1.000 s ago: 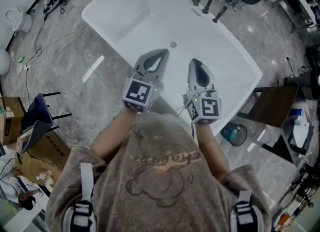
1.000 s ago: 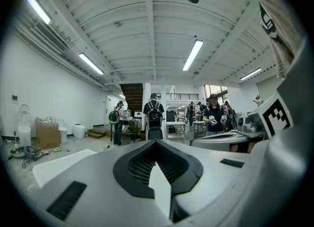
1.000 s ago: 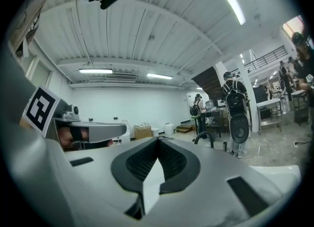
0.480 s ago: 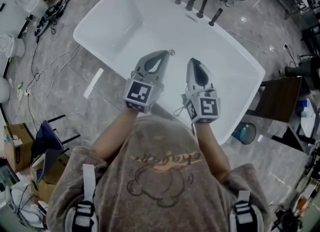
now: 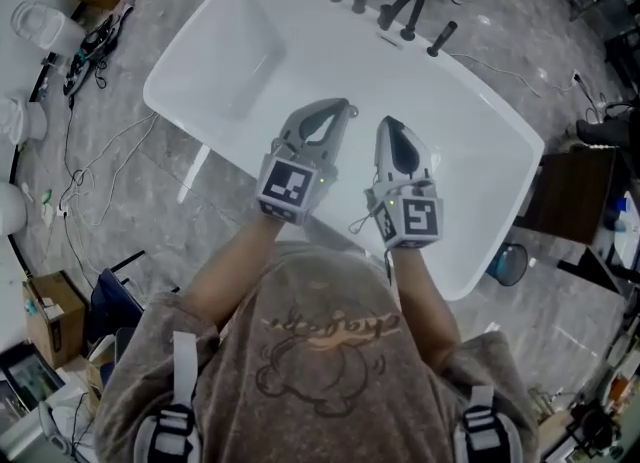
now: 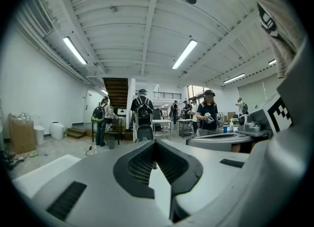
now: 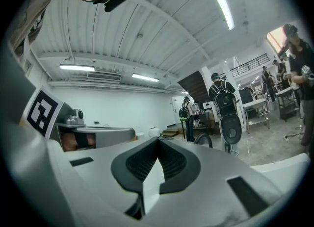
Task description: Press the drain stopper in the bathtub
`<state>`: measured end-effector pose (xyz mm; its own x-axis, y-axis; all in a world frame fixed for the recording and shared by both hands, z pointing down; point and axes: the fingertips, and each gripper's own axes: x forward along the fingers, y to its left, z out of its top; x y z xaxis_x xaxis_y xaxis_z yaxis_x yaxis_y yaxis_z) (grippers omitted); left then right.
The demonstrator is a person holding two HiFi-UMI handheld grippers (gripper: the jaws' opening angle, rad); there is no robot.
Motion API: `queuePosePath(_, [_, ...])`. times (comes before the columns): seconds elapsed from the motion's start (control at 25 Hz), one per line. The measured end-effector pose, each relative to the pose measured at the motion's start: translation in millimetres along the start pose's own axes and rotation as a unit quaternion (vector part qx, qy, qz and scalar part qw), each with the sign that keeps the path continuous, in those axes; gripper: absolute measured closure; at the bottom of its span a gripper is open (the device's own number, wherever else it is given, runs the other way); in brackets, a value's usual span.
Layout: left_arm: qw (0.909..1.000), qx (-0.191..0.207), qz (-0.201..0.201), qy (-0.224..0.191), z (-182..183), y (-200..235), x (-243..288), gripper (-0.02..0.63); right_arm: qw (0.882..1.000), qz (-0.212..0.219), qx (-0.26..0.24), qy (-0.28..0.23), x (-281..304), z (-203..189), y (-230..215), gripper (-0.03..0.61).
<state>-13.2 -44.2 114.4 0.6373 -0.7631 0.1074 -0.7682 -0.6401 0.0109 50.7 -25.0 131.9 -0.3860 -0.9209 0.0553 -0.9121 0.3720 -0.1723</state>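
The bathtub (image 5: 470,141) lies below me with its long axis slanting from far left to near right. Its black faucet (image 5: 405,6) stands on the far long rim and arches in over the basin. I hold both grippers over the near half of the tub, pointing away from me toward that faucet. My left gripper (image 5: 346,108) has its jaws brought together at the tips with nothing between them. My right gripper (image 5: 388,124), just beside it, is closed the same way and empty. I cannot make out the drain stopper. The tip of my left gripper covers the stretch of tub floor in front of the faucet.

The tub stands on a grey marbled floor (image 5: 130,191). Loose cables (image 5: 90,141) trail off its left end, a cardboard box (image 5: 45,316) sits farther out that way, and a dark table (image 5: 565,196) is at its right end. Above are a white ribbed ceiling and strip lights (image 6: 185,54), and people (image 6: 142,108) stand across the hall.

The tub is plain glossy white, rectangular with rounded corners.
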Motion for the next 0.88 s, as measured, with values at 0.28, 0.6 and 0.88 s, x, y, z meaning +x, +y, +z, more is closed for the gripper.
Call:
queuePosePath(0.28, [0.9996, 0.001, -0.029, -0.006, -5.9, 34.9, 29.4, 0.614, 1.000, -0.028, 0.002, -0.010, 42.5, -3.8, -14.8, 0.578])
queuePosePath(0.6, [0.9984, -0.005, -0.056, -0.004, -31.5, 60.9, 62.2, 0.614, 0.999, -0.042, -0.005, -0.001, 83.8, -30.2, -29.4, 0.578])
queuePosePath(0.88, [0.9974, -0.009, -0.071, -0.006, -57.8, 84.6, 82.1, 0.614, 0.999, -0.035, -0.014, -0.003, 116.1, -56.6, -32.1, 0.578])
